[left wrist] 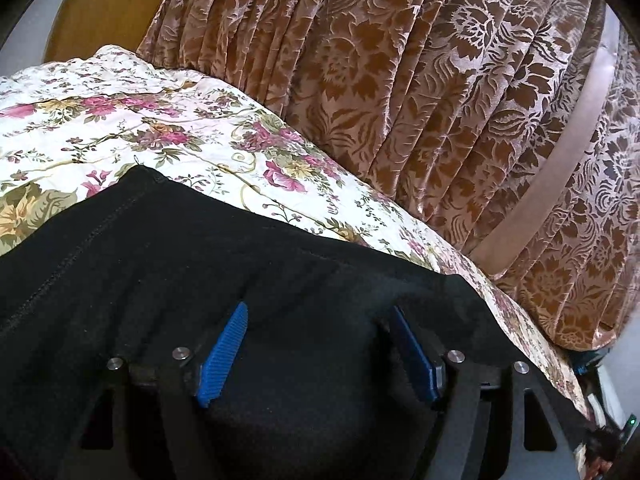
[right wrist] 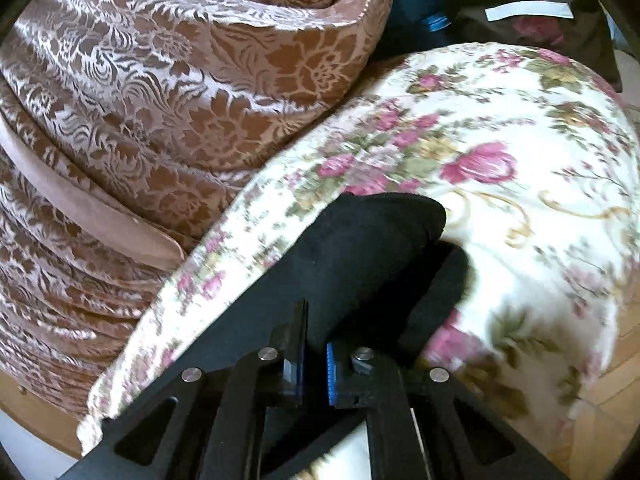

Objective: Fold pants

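Note:
Black pants (left wrist: 160, 260) lie spread over a floral bedspread (left wrist: 160, 132), a stitched seam running along their left side. My left gripper (left wrist: 319, 308) rests low over them, its blue pads (left wrist: 224, 356) wide apart with black cloth beneath and between them, neither pad pressing. In the right wrist view, my right gripper (right wrist: 316, 332) is shut on a bunched end of the pants (right wrist: 360, 240), which sticks out past the fingers above the bedspread (right wrist: 520, 240). The cloth there is motion-blurred.
A brown and pink damask fabric (left wrist: 440, 100) hangs in folds along the far edge of the bed, and is piled at upper left in the right wrist view (right wrist: 160, 100). Dark bags and papers (right wrist: 520, 12) sit beyond the bed's end. A wooden panel (left wrist: 100, 8) stands behind.

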The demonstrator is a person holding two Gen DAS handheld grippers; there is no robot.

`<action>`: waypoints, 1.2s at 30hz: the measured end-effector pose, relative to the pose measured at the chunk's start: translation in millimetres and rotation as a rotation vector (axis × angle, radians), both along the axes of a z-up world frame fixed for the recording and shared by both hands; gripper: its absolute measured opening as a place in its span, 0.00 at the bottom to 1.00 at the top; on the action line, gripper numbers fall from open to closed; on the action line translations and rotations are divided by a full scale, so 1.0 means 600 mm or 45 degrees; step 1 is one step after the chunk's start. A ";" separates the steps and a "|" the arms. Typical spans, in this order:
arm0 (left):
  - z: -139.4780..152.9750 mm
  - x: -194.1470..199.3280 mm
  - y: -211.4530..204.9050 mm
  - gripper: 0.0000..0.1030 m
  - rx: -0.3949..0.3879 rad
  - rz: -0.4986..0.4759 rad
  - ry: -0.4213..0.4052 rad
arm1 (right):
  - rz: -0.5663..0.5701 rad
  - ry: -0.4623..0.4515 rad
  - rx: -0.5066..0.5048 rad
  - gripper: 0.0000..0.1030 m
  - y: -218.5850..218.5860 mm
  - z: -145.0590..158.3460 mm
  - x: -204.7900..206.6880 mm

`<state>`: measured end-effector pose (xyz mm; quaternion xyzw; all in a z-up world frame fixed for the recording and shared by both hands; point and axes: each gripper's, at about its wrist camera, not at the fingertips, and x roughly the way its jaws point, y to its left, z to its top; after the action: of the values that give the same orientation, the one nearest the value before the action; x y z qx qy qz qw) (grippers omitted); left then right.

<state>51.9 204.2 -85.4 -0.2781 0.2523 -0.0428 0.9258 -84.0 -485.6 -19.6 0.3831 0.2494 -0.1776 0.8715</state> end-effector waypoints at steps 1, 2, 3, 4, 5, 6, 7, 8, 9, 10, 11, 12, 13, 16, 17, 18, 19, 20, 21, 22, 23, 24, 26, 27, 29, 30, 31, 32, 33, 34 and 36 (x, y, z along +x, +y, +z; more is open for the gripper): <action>0.000 0.000 0.000 0.72 0.000 0.000 0.001 | 0.001 0.018 -0.003 0.07 -0.001 -0.007 -0.004; 0.000 0.000 0.000 0.72 0.000 0.001 0.001 | -0.008 0.045 0.003 0.07 -0.005 -0.020 -0.006; 0.000 0.000 0.000 0.72 0.000 0.000 0.001 | -0.019 0.057 0.020 0.07 -0.010 -0.031 -0.008; 0.000 0.000 0.000 0.72 0.001 -0.001 0.001 | -0.022 0.055 0.055 0.07 -0.017 -0.047 -0.006; 0.001 -0.001 -0.001 0.72 0.003 -0.001 0.000 | -0.021 0.053 0.057 0.06 -0.019 -0.054 -0.003; 0.001 -0.001 -0.002 0.72 0.007 -0.001 0.000 | -0.019 0.054 0.036 0.06 -0.019 -0.058 -0.001; 0.002 -0.001 -0.003 0.72 0.012 -0.001 0.001 | -0.015 0.064 0.004 0.06 -0.017 -0.057 0.003; 0.002 -0.002 -0.004 0.72 0.017 -0.001 0.004 | -0.010 0.084 -0.037 0.10 -0.011 -0.051 0.008; 0.004 -0.001 -0.006 0.72 0.026 0.004 0.012 | 0.000 0.098 -0.064 0.14 -0.008 -0.047 0.011; 0.006 0.000 -0.008 0.72 0.039 0.008 0.024 | 0.012 0.117 -0.093 0.15 -0.004 -0.041 0.012; 0.009 0.001 -0.011 0.72 0.056 0.013 0.045 | 0.015 0.126 -0.099 0.17 -0.004 -0.038 0.012; 0.015 0.004 -0.016 0.72 0.082 0.016 0.082 | 0.005 0.135 -0.096 0.18 -0.005 -0.033 0.008; 0.019 0.005 -0.019 0.72 0.094 0.017 0.101 | -0.014 0.138 -0.098 0.18 -0.006 -0.030 0.002; 0.042 0.002 -0.033 0.71 0.097 -0.002 0.132 | -0.146 0.146 -0.188 0.21 -0.002 0.002 -0.021; 0.048 0.001 -0.038 0.71 0.087 -0.020 0.128 | -0.198 0.149 -0.271 0.24 0.006 0.021 -0.028; 0.059 -0.002 -0.046 0.71 0.079 -0.043 0.116 | -0.229 0.149 -0.342 0.24 0.015 0.037 -0.031; 0.070 -0.003 -0.057 0.71 0.076 -0.068 0.104 | -0.236 0.133 -0.414 0.24 0.028 0.055 -0.031; 0.081 -0.002 -0.068 0.71 0.080 -0.094 0.097 | -0.211 0.104 -0.484 0.24 0.045 0.074 -0.026; 0.094 0.002 -0.086 0.71 0.093 -0.140 0.093 | -0.173 0.087 -0.531 0.24 0.062 0.088 -0.018; 0.103 0.006 -0.101 0.71 0.109 -0.174 0.097 | -0.111 0.074 -0.577 0.24 0.083 0.101 -0.006; 0.111 0.013 -0.119 0.71 0.129 -0.210 0.102 | -0.003 0.058 -0.627 0.24 0.111 0.110 0.019; 0.117 0.021 -0.138 0.71 0.153 -0.250 0.104 | 0.078 0.050 -0.649 0.24 0.130 0.113 0.038; 0.123 0.041 -0.180 0.65 0.235 -0.340 0.113 | 0.327 0.044 -0.674 0.24 0.182 0.110 0.097; 0.124 0.052 -0.201 0.56 0.287 -0.385 0.116 | 0.411 0.060 -0.691 0.24 0.205 0.105 0.121; 0.119 0.077 -0.239 0.38 0.389 -0.444 0.147 | 0.573 0.077 -0.752 0.23 0.258 0.090 0.172; 0.115 0.090 -0.252 0.28 0.429 -0.456 0.172 | 0.630 0.069 -0.768 0.23 0.276 0.083 0.189; 0.109 0.104 -0.263 0.26 0.452 -0.467 0.198 | 0.688 0.057 -0.775 0.23 0.294 0.075 0.207; 0.103 0.118 -0.271 0.26 0.467 -0.480 0.219 | 0.736 0.054 -0.772 0.23 0.307 0.064 0.224; 0.099 0.129 -0.274 0.26 0.485 -0.489 0.230 | 0.752 0.059 -0.770 0.23 0.309 0.056 0.233; 0.093 0.137 -0.276 0.26 0.504 -0.491 0.239 | 0.766 0.077 -0.768 0.23 0.314 0.043 0.243; 0.077 0.156 -0.274 0.26 0.524 -0.461 0.289 | 0.780 0.151 -0.745 0.23 0.315 0.014 0.259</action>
<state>145.8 40.1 -39.2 -0.0382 0.4031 -0.1238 0.9059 71.6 -296.8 -11.3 0.0169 0.3404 0.0043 0.9401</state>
